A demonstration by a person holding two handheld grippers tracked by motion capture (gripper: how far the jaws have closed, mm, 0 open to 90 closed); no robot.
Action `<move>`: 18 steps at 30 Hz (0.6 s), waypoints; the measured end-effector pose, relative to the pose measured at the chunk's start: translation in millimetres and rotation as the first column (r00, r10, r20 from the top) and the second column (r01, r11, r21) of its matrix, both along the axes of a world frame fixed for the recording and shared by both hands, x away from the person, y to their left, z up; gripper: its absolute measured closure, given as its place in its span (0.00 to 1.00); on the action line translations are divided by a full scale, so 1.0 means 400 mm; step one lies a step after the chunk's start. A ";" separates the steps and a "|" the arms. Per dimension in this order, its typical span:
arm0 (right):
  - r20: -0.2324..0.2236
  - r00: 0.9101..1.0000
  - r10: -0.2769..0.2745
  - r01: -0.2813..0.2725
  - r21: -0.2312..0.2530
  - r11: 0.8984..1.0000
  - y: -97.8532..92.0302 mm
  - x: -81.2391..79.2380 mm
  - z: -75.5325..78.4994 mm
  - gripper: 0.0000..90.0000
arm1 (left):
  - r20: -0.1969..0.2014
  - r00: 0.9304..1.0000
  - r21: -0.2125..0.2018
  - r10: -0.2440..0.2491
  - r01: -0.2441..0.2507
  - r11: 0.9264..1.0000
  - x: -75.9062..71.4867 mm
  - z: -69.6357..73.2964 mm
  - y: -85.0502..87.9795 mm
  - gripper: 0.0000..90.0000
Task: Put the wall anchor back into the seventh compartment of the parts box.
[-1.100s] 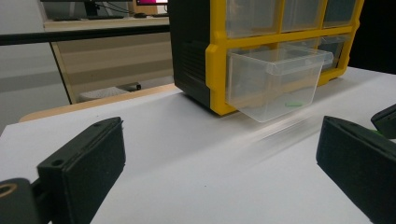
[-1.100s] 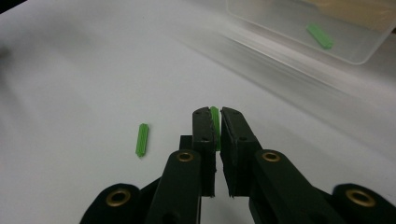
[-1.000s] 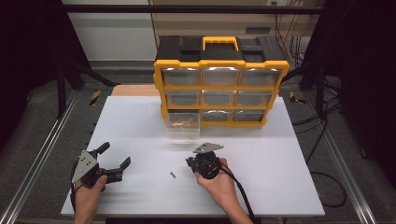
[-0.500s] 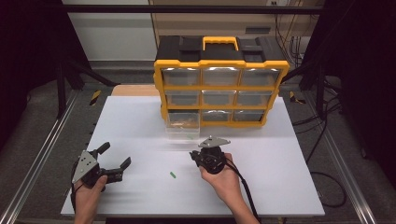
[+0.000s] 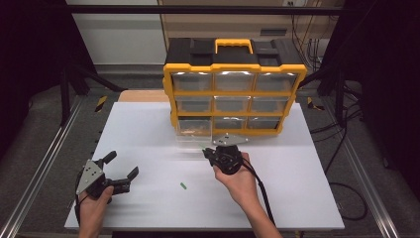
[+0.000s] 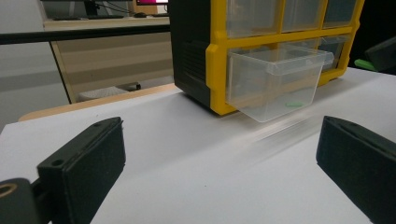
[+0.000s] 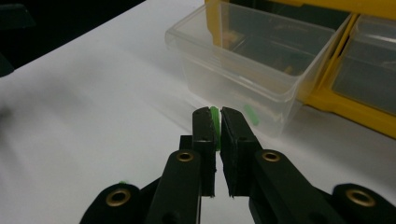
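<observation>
Green peg (image 7: 214, 120) pinched tight in my right gripper (image 7: 215, 116), just short of the clear drawer (image 7: 243, 70) | lift over the rim, centre, then release | left gripper (image 5: 120, 171) idle, jaws wide apart

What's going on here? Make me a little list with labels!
Right tongs: shut on a small green piece
Left tongs: open, holding nothing
Drawer: clear, pulled out of the bottom left slot of the yellow organizer
Inside drawer: another green piece
On table: one more green piece
</observation>
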State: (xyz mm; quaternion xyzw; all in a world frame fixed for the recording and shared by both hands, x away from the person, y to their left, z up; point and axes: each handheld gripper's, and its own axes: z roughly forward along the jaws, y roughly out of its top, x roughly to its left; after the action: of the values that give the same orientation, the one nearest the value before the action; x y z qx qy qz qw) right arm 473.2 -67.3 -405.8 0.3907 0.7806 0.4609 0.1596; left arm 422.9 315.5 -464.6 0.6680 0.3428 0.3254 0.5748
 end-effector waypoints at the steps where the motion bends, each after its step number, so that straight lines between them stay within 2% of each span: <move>1: 0.000 1.000 -0.002 0.002 0.004 1.000 0.001 0.002 0.005 0.94 | 0.000 1.000 0.000 -0.001 0.001 1.000 0.000 0.000 0.000 0.01; 9: 0.040 0.999 0.002 -0.002 -0.005 1.000 0.014 0.023 0.033 0.94 | -0.001 1.000 0.000 0.003 -0.003 1.000 0.000 0.000 0.004 0.01; 18: 0.064 0.998 -0.012 0.012 0.012 1.000 0.019 0.047 0.055 0.94 | -0.001 1.000 -0.001 0.002 -0.002 1.000 0.000 0.000 0.003 0.01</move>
State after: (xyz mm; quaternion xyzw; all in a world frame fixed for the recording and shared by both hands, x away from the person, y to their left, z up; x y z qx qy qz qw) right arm 492.2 -59.7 -383.7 0.3813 0.7702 0.4766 0.1851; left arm 423.1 316.5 -464.5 0.6675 0.3438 0.3255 0.5747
